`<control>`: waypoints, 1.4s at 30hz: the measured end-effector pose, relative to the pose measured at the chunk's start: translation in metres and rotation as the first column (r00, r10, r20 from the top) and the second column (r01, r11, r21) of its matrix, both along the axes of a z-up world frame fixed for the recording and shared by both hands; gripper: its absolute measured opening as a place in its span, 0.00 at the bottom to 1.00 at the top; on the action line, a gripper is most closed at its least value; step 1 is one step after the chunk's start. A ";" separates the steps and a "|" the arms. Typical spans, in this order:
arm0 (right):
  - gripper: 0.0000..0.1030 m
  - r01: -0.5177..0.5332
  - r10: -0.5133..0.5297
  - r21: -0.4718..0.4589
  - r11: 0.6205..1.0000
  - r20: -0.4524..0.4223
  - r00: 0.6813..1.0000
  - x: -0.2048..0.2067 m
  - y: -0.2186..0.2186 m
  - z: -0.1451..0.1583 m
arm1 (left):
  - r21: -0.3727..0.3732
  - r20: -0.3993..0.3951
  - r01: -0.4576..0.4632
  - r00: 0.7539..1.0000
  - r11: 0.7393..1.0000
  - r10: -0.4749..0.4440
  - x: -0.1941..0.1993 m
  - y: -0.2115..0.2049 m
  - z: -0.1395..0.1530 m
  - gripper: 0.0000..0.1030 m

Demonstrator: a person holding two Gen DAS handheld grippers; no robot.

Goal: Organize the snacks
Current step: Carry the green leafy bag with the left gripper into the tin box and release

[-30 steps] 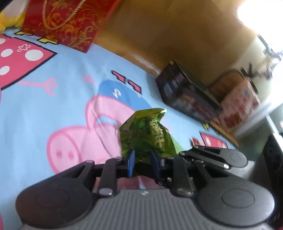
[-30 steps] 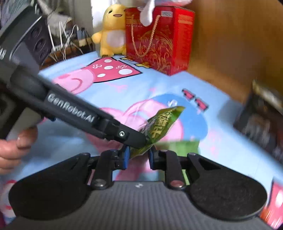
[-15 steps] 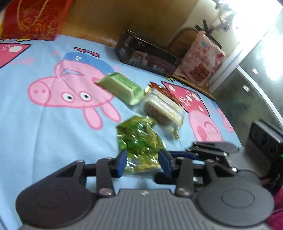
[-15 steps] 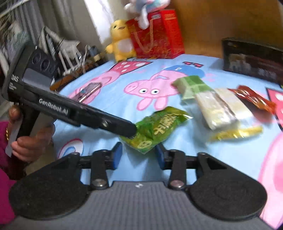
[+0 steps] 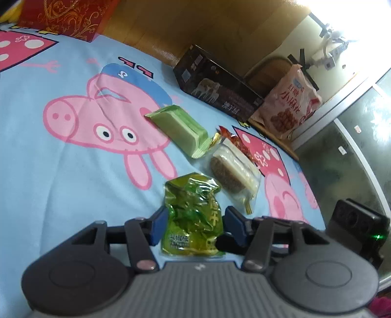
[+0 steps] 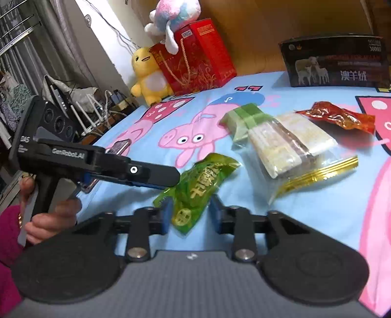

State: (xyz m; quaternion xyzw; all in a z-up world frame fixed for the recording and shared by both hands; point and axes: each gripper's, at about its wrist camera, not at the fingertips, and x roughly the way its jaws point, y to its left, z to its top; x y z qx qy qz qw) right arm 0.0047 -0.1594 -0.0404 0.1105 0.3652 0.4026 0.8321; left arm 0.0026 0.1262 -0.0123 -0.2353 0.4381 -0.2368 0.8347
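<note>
Since a second ago the green foil packet (image 5: 193, 215) has gone from hanging in the air, pinched by both tools, to lying on the cartoon-pig bed sheet (image 5: 73, 186), and the other snacks have come into view.

Left wrist view: the left tool (image 5: 193, 225) has its jaws opening, blue pads standing clear on either side of the green foil packet, which lies between them without being pressed. At about 1 o'clock from the packet lies a clear-wrapped biscuit pack (image 5: 232, 175), almost touching it. Beyond that, at 12 o'clock, sits a pale green bar (image 5: 180, 129), with a red wrapper (image 5: 234, 141) peeking out behind the biscuit pack. Farther back at 1 o'clock stand a dark box (image 5: 217, 85) and a pink snack bag (image 5: 290, 102). A red gift bag (image 5: 63, 17) is at 11 o'clock. The right tool's tip reaches in at 3 o'clock beside the packet.

Right wrist view: the right tool (image 6: 190, 215) has its jaws closing, with the near end of the green foil packet (image 6: 200, 186) between the pads; a gap shows at each side. The left tool (image 6: 168, 176), held by a hand (image 6: 48, 217), comes in from 9 o'clock, its tip at the packet's left edge. At 2 o'clock lie the biscuit pack (image 6: 288, 144), the green bar (image 6: 244, 117) and the red wrapper (image 6: 339, 117). A yellow plush toy (image 6: 146, 73) sits at 11 o'clock.
</note>
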 end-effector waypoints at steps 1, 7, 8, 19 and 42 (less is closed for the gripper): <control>0.17 0.009 -0.009 0.019 1.000 -0.014 1.000 0.001 -0.002 -0.002 | -0.009 0.000 -0.006 1.000 1.000 0.006 0.000 0.001 -0.001 0.50; 0.13 0.043 -0.042 0.090 0.995 -0.016 0.999 -0.001 -0.009 0.001 | -0.049 -0.004 -0.019 1.000 0.999 0.019 0.004 0.006 -0.003 0.53; 0.12 0.042 -0.041 0.114 0.993 -0.011 0.999 -0.001 -0.012 0.003 | -0.047 -0.001 -0.019 1.000 0.999 0.019 0.004 0.006 -0.003 0.53; 0.11 -0.074 0.084 0.114 0.991 -0.086 0.993 0.003 0.015 -0.005 | -0.059 0.023 -0.024 0.999 0.998 0.025 0.001 0.009 -0.006 0.52; 0.05 0.077 -0.087 0.263 0.962 0.025 0.996 0.081 -0.065 0.065 | -0.005 0.170 0.166 0.972 0.986 -0.162 0.090 -0.059 0.073 0.48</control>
